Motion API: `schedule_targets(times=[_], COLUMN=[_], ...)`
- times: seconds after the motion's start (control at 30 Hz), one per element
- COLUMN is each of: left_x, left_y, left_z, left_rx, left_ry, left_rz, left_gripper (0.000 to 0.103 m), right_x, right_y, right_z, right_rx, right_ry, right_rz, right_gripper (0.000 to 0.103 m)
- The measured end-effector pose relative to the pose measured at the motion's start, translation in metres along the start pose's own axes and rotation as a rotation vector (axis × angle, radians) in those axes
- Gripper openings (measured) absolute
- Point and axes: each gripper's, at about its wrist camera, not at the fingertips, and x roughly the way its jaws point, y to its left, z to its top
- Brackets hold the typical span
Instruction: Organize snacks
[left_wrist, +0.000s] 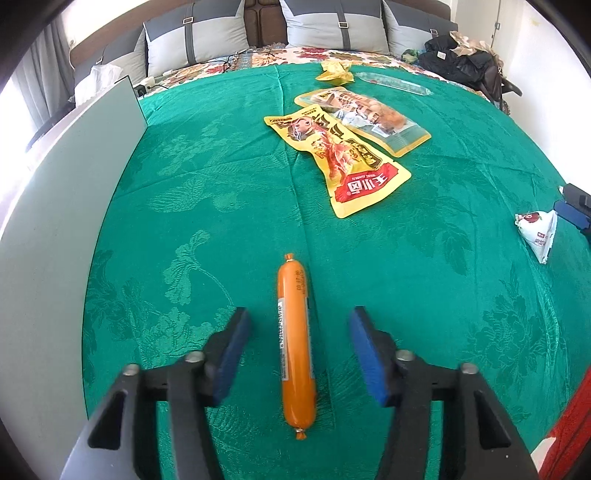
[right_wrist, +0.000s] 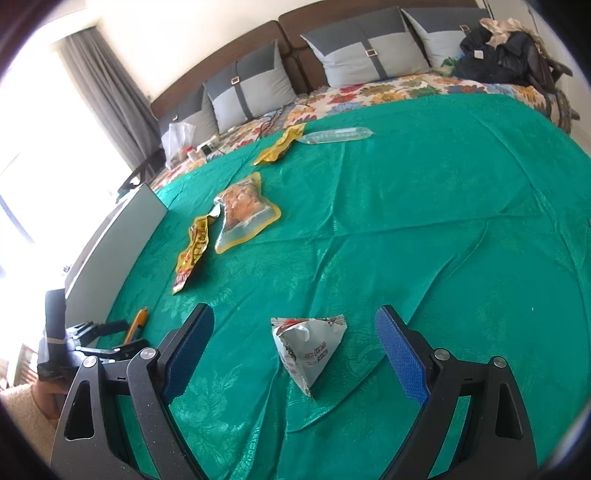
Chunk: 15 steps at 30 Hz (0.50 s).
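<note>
A home bedroom. A wide bed fills the view, covered with a green patterned bedspread (right_wrist: 424, 206) over a floral sheet (right_wrist: 373, 90). At the far end, grey two-tone pillows (right_wrist: 255, 92) lean against a dark brown headboard (right_wrist: 332, 16). Grey curtains (right_wrist: 107, 88) hang beside a bright window on the left, and dark clothes (right_wrist: 506, 51) lie heaped at the far right corner.

Open green cloth (right_wrist: 424, 229) right of centre, snack packets (left_wrist: 334, 155) clustered mid-bed, grey box (left_wrist: 66, 177) walling the left
</note>
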Motion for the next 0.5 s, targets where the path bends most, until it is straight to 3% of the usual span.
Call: schedule_targets(times=[0.03, 0.17, 0.23, 0.3, 0.37, 0.4, 0.43, 0.47, 0.5], left_x=[-0.001, -0.008, -0.014, -0.023, -0.033, -0.038, -0.044, -0.050, -0.056], left_y=[-0.002, 0.008, 0.017, 0.024, 0.029, 0.031, 0.033, 0.034, 0.036], left_z=[0.001, -0.008, -0.013, -0.019, -0.023, -0.025, -0.027, -0.028, -0.030], left_rx=[0.000, -0.105, -0.165, -0.214, -0.247, -0.260, -0.268, -0.274, -0.281], left_ry=[0.008, -0.005, -0.023, -0.043, -0.058, -0.065, -0.074, -0.084, -0.092], left_rz=[0.011, -0.035, -0.087, -0.120, -0.141, -0.152, -0.164, -0.175, -0.186], left_gripper=[0.016, 0.015, 0.015, 0.015, 0.015, 0.015, 0.015, 0.015, 0.015], right_x=[-0.001, -0.002, 0.007, 0.020, 0.037, 0.046, 0.044, 0.043, 0.041], right_y=[-0.004, -0.013, 0.006, 0.030, 0.034, 0.030, 0.025, 0.024, 0.021], right_z=[0.001, 0.005, 0.001, -0.006, -0.015, -0.017, -0.019, -0.018, -0.015], right_rx=[0.026, 0.089, -0.017, -0.165, -0.221, -0.198, -0.189, -0.189, -0.169], right_ry=[-0.014, -0.004, 0.048, 0.069, 0.121, 0.157, 0.131, 0.138, 0.149], right_rz=[-0.004, -0.007, 0.024, -0.041, -0.109, -0.127, -0.154, -0.160, -0.146], right_gripper=[0.091, 0.092, 0.092, 0.091, 0.089, 0.085, 0.078, 0.041, 0.039])
